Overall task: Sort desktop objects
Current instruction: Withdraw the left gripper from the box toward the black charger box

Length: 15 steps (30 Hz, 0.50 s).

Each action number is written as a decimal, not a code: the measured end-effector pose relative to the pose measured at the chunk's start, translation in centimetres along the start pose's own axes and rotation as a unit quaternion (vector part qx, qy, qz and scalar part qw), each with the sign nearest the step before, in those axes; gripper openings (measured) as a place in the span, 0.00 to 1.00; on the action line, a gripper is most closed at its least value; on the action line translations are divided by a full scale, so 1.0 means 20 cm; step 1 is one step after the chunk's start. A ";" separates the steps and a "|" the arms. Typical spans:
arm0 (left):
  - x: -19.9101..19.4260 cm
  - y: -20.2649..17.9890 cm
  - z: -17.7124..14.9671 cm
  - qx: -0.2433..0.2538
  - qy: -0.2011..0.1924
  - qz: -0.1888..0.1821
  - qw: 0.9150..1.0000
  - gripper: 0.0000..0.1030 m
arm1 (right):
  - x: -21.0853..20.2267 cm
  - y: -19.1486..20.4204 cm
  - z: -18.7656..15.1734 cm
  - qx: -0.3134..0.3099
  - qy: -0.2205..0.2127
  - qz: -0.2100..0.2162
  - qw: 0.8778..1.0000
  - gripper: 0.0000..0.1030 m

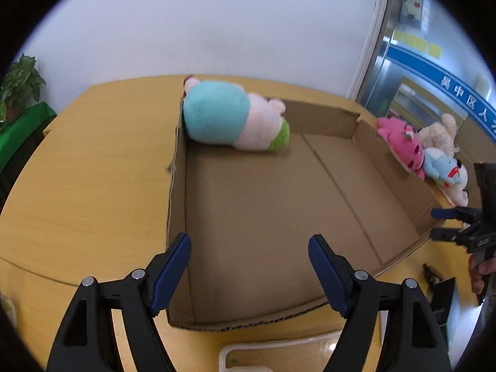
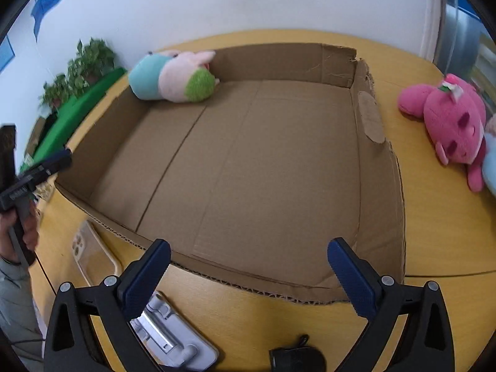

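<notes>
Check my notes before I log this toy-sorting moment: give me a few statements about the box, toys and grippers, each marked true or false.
1. One plush toy lies inside the cardboard box. True.
2. The pink plush is in the box. False: it lies on the table outside it.
3. The right gripper holds a toy. False: open, empty.
4. The left gripper is open and empty. True.

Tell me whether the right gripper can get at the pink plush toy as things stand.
Probably yes. The right gripper is open and empty, and the pink plush toy lies on the bare table outside the cardboard box, with nothing standing between them.
</notes>
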<state>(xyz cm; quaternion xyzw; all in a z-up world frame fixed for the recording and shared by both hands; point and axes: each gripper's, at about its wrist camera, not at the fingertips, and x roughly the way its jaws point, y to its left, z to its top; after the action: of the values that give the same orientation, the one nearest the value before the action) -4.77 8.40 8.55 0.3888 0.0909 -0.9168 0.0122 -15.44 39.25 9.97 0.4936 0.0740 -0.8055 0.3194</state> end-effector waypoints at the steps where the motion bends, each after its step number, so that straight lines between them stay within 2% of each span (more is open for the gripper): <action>1: -0.01 -0.01 -0.02 0.014 -0.014 0.013 1.000 0.76 | 0.00 0.00 -0.01 0.003 -0.003 0.000 1.000 1.00; 4: -0.01 -0.01 -0.05 0.034 -0.031 0.010 0.999 0.76 | -0.01 0.02 -0.05 0.006 -0.013 -0.005 1.000 1.00; 9: -0.07 0.04 -0.03 0.000 -0.039 0.019 0.999 0.76 | -0.06 0.05 -0.11 0.005 -0.022 -0.026 0.999 1.00; 11: -0.15 0.01 -0.04 -0.001 -0.062 0.015 0.998 0.76 | -0.17 0.11 -0.15 -0.007 -0.051 -0.036 0.998 1.00; 15: -0.36 -0.14 -0.11 0.035 -0.121 0.018 0.992 0.76 | -0.30 0.25 -0.25 -0.025 -0.108 -0.051 0.992 1.00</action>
<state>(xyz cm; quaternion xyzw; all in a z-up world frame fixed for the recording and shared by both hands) 1.52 11.17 12.54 0.2765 0.0490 -0.9594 0.0263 -6.88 40.15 13.52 0.3909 0.0838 -0.8675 0.2961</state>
